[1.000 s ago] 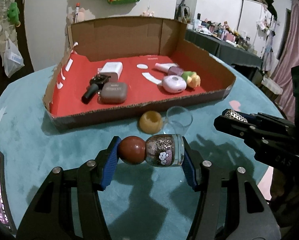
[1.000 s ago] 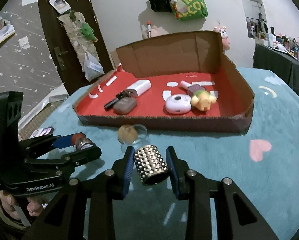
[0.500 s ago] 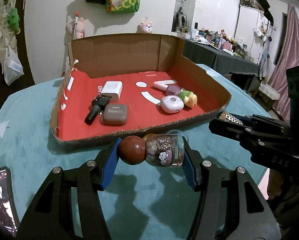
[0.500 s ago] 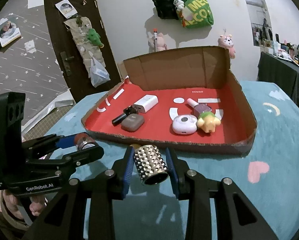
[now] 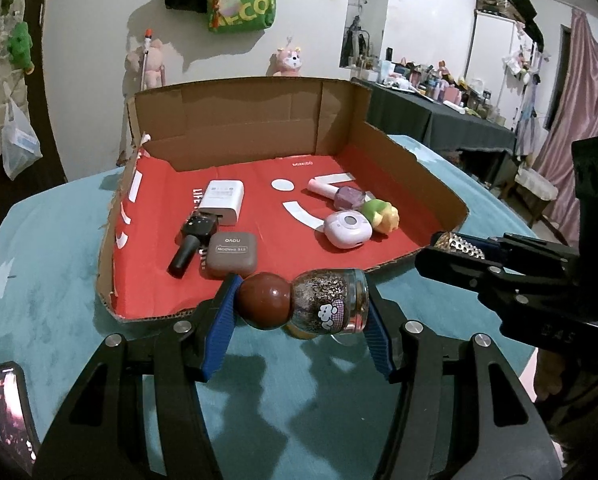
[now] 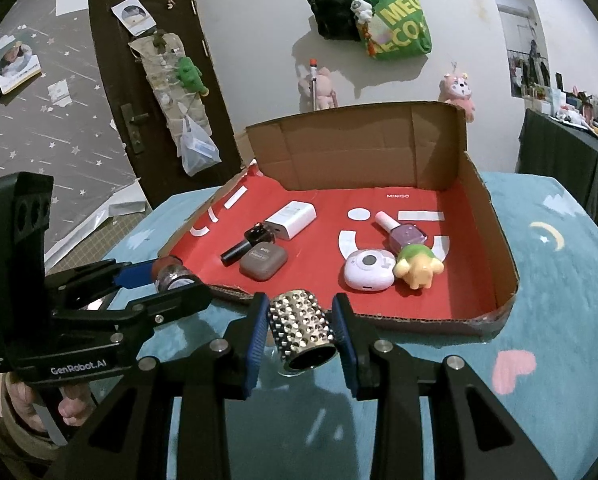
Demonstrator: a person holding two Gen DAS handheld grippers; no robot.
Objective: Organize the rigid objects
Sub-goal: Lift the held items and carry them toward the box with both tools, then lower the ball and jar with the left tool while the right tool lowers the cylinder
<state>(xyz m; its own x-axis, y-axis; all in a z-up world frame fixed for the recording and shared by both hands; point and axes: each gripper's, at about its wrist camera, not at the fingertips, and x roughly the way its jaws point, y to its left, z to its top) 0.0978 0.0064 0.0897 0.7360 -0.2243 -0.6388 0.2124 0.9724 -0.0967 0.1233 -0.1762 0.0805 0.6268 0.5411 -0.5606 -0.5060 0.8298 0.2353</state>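
My left gripper point(image 5: 301, 312) is shut on a glitter bottle with a brown ball cap point(image 5: 305, 304), held sideways above the box's near wall. It also shows in the right wrist view point(image 6: 171, 276). My right gripper point(image 6: 301, 330) is shut on a studded metal cylinder point(image 6: 303, 328), just in front of the box; the cylinder shows in the left wrist view point(image 5: 455, 242). The open cardboard box point(image 5: 259, 128) with a red floor holds a white charger point(image 5: 223, 200), a black mic point(image 5: 191, 240), a brown case point(image 5: 231, 254), a pink bottle point(image 5: 339, 194), a lilac round device point(image 5: 347, 228) and a yellow-green toy point(image 5: 381, 214).
The box rests on a teal cloth-covered table point(image 6: 559, 320). A phone point(image 5: 7, 408) lies at the table's left edge. A clear glass and a tan round thing are mostly hidden under my grippers. A dark cluttered table point(image 5: 439, 120) stands behind on the right.
Both grippers have risen and moved toward the box with their objects still held. The glass and tan round thing on the table have dropped out of view beneath them.
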